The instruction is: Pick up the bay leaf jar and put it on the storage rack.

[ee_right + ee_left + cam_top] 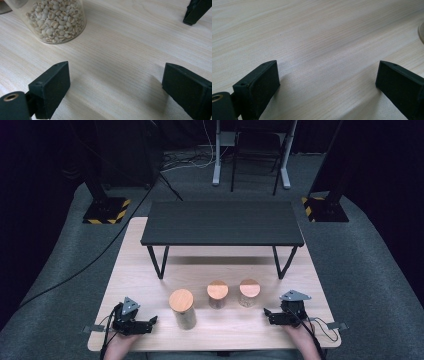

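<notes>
While nothing is gripped: both hand-held grippers are held spread.
Left hand-held gripper (pixel 152 321): tall jar (pixel 182 308) should be approached level.
Right hand-held gripper (pixel 267 313): grain jar (pixel 249 293) should be straddled squarely on the surface (pixel 150 285).

A black low shelf (pixel 222 222) stands on the wooden table (pixel 140 275)

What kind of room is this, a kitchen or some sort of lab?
Probably a recording lab or studio, not a kitchen. A pale wooden table stands among dark drapes and floor cables, three lidded jars are staged in a row, and a person holds camera-fitted grippers.
</notes>
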Demonstrator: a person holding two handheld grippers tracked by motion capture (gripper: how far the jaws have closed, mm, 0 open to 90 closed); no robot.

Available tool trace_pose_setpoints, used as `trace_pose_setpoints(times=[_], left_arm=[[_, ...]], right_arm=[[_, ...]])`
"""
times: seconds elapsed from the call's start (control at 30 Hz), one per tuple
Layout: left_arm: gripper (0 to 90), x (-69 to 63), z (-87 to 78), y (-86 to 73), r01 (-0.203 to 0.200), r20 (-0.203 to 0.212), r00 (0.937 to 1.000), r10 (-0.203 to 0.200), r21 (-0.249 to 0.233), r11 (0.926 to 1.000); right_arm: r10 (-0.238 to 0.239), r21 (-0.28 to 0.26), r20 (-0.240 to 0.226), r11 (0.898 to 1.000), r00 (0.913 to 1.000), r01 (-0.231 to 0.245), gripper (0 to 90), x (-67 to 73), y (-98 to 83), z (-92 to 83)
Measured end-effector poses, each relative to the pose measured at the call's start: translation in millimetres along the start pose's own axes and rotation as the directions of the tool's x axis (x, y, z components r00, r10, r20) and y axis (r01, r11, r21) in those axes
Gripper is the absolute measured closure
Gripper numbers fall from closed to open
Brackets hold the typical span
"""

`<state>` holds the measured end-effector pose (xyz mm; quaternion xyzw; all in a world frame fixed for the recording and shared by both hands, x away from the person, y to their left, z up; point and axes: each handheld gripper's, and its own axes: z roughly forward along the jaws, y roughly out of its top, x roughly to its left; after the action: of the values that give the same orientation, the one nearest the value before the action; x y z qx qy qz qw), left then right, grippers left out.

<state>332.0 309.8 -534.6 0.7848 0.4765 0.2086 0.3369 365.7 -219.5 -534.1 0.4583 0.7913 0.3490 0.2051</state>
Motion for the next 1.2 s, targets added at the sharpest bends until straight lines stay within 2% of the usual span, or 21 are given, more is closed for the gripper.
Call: trace_pose_setpoints(times=[0.73, 0.93, 1.2], left_arm=[[4.6, 1.0, -1.3, -1.0, 0.003, 0.000, 1.0000, -0.003, 0.000, 1.0000], [5.1, 3.2, -3.4, -2.7, 0.018, 0.016, 0.9997, -0.017, -0.011, 0.9998], [5.7, 3.5, -9.9, -0.8, 0.024, 0.012, 0.9996, -0.024, -0.037, 0.9990]], right_arm=[[0.003, 0.001, 0.004, 1.000, 1.0000, -0.003, 6.8, 0.3, 0.0, 0.0], [0.003, 0.002, 0.005, 1.000, 1.0000, -0.003, 6.8, 0.3, -0.1, -0.1], [0.003, 0.002, 0.005, 1.000, 1.0000, -0.003, 6.7, 0.4, -0.1, 0.0]])
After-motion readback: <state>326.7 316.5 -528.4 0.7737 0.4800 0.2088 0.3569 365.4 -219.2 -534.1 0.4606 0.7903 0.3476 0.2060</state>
